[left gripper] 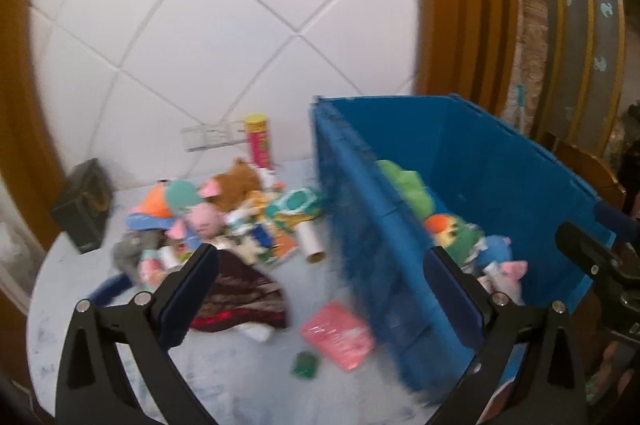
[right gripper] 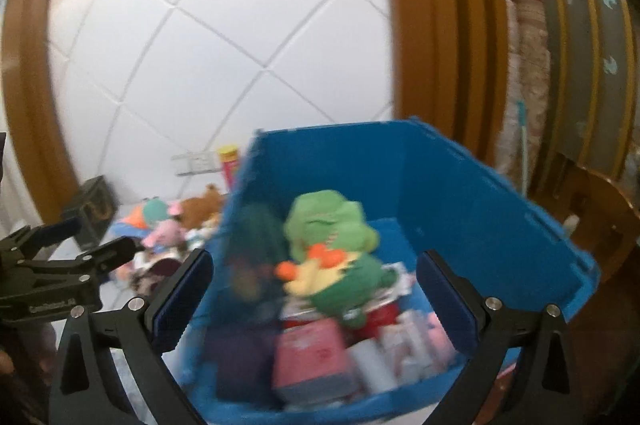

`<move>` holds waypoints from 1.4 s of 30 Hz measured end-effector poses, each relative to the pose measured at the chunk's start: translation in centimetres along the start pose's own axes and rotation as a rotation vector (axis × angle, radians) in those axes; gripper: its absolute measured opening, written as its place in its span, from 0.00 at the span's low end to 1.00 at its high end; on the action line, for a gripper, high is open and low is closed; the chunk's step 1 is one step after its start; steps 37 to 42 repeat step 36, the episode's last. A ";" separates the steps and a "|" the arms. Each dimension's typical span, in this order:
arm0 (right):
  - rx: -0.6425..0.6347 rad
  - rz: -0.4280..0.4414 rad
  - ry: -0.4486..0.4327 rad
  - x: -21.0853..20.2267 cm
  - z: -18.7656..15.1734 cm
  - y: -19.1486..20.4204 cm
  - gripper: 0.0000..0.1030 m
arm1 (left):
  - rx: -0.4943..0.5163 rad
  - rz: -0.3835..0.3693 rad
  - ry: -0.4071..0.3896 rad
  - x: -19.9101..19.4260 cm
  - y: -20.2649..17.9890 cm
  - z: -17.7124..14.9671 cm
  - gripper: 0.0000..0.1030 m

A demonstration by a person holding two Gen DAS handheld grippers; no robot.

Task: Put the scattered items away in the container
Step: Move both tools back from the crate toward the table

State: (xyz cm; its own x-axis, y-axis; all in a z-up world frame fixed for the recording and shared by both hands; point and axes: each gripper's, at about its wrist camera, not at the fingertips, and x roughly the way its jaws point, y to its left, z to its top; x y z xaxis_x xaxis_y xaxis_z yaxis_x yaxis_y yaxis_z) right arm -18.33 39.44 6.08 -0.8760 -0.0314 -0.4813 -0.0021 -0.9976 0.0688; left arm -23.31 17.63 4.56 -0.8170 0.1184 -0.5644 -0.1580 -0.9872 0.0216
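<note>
Inside the blue bin [right gripper: 500, 193], a green plush [right gripper: 328, 221] tops pink packets [right gripper: 312, 353].

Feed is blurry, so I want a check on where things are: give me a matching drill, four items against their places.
Items:
1. green plush
2. pink packet
3. yellow-lidded can
4. dark box

Places:
A. upright by the wall, behind the toy pile
B. inside the blue bin
C. far left of the table
D. flat on the table beside the bin

Pairs: 1-B, 2-D, 3-A, 4-C

Blue bin [left gripper: 500, 161] part-filled w/ toys; toy pile [left gripper: 224, 213] beside, on table.
</note>
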 end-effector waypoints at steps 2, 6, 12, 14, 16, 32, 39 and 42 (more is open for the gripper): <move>-0.012 0.030 0.006 -0.2 -1.0 2.7 1.00 | -0.005 0.041 -0.010 -1.9 2.5 -1.5 1.00; -0.024 0.062 0.027 -1.0 -3.4 7.6 1.00 | -0.030 0.086 0.024 -4.0 6.7 -4.4 1.00; -0.063 0.031 0.043 -3.4 -6.9 13.3 1.00 | -0.076 0.101 0.075 -6.7 11.7 -9.1 1.00; -0.073 0.014 0.046 -4.5 -7.7 14.4 1.00 | -0.080 0.098 0.078 -7.6 12.5 -10.1 1.00; -0.079 0.001 0.047 -5.6 -8.6 15.2 1.00 | -0.087 0.092 0.077 -8.5 13.1 -11.1 1.00; -0.075 -0.027 0.032 -9.6 -10.2 16.3 1.00 | -0.108 0.092 0.064 -11.2 13.2 -12.9 1.00; -0.077 -0.024 0.031 -9.6 -9.9 15.9 1.00 | -0.116 0.104 0.059 -11.3 13.2 -12.9 1.00; -0.077 -0.024 0.031 -9.6 -9.9 15.9 1.00 | -0.116 0.104 0.059 -11.3 13.2 -12.9 1.00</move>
